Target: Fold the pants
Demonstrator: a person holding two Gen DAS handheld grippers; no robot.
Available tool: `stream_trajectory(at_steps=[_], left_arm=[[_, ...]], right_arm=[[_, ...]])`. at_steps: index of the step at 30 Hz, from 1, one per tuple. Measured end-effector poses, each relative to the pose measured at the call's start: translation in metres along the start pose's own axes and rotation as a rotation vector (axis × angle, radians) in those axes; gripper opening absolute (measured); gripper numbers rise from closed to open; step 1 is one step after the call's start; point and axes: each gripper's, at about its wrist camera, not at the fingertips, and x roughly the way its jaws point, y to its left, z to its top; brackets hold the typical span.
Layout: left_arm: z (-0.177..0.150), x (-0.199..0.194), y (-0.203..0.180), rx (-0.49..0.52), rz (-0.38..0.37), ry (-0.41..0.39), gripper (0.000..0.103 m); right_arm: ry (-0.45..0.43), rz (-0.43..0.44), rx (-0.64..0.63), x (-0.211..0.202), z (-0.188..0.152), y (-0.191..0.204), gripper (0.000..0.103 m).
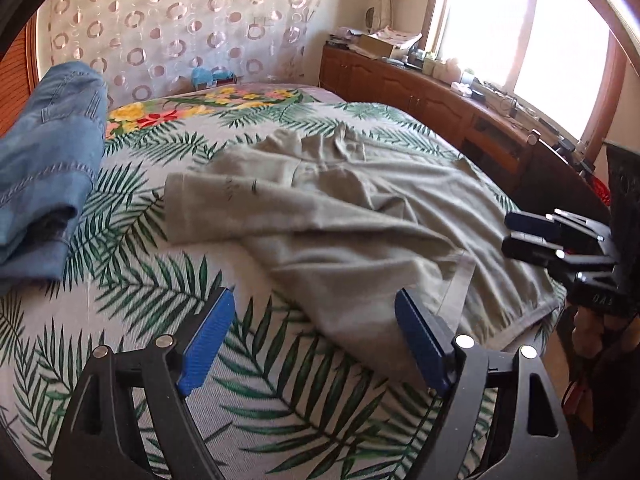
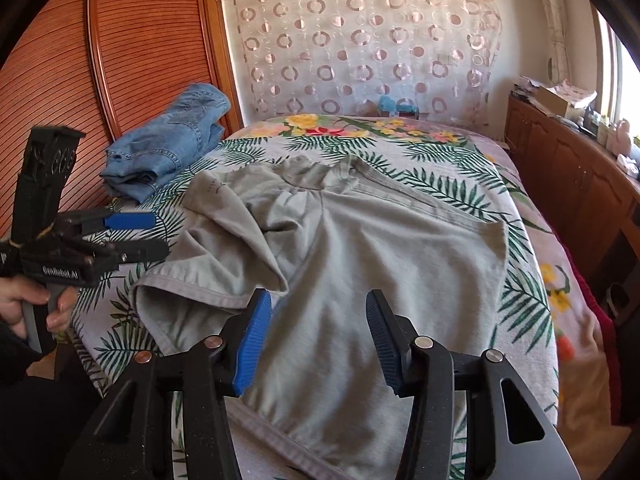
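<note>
Grey pants (image 1: 360, 216) lie crumpled and spread on the palm-leaf bedspread (image 1: 132, 292); they also fill the middle of the right wrist view (image 2: 380, 264). My left gripper (image 1: 314, 324) is open and empty, hovering above the near edge of the pants. It also shows at the left of the right wrist view (image 2: 156, 236), held in a hand. My right gripper (image 2: 318, 328) is open and empty above the pants' near part. It shows at the right edge of the left wrist view (image 1: 510, 234).
Folded blue jeans (image 2: 168, 144) lie at the bed's far left by a wooden slatted panel (image 2: 60, 80). A wooden cabinet (image 1: 420, 92) with clutter runs along the right under a bright window. A circle-patterned curtain (image 2: 360, 40) hangs behind the bed.
</note>
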Motion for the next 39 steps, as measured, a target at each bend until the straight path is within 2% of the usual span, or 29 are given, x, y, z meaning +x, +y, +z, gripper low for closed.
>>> stream_trajectory(at_steps=[7, 19, 23, 25, 27, 32, 39], left_arm=[[-0.023, 0.006, 0.001, -0.003, 0.012, 0.026, 0.083], [-0.031, 0.001, 0.002, -0.013, 0.028, -0.020, 0.083], [-0.030, 0.001, 0.001, -0.011, 0.028, -0.022, 0.083], [-0.030, 0.001, 0.002, -0.014, 0.030, -0.022, 0.083], [-0.030, -0.001, 0.002, -0.021, 0.036, -0.022, 0.083], [-0.027, -0.010, 0.003, -0.045, 0.028, -0.050, 0.083], [-0.019, -0.029, -0.014, 0.001, 0.020, -0.099, 0.083]], right_arm=[[0.022, 0.036, -0.018, 0.020, 0.005, 0.013, 0.040], [0.102, 0.073, 0.007, 0.050, 0.008, 0.021, 0.031], [0.111, 0.084, 0.001, 0.056, 0.010, 0.028, 0.020], [0.097, 0.078, -0.008, 0.055, 0.010, 0.031, 0.010], [0.072, 0.082, -0.018, 0.050, 0.010, 0.034, 0.008], [-0.011, 0.058, -0.044, 0.023, 0.010, 0.039, 0.006], [-0.100, -0.001, -0.068, -0.017, 0.003, 0.040, 0.006]])
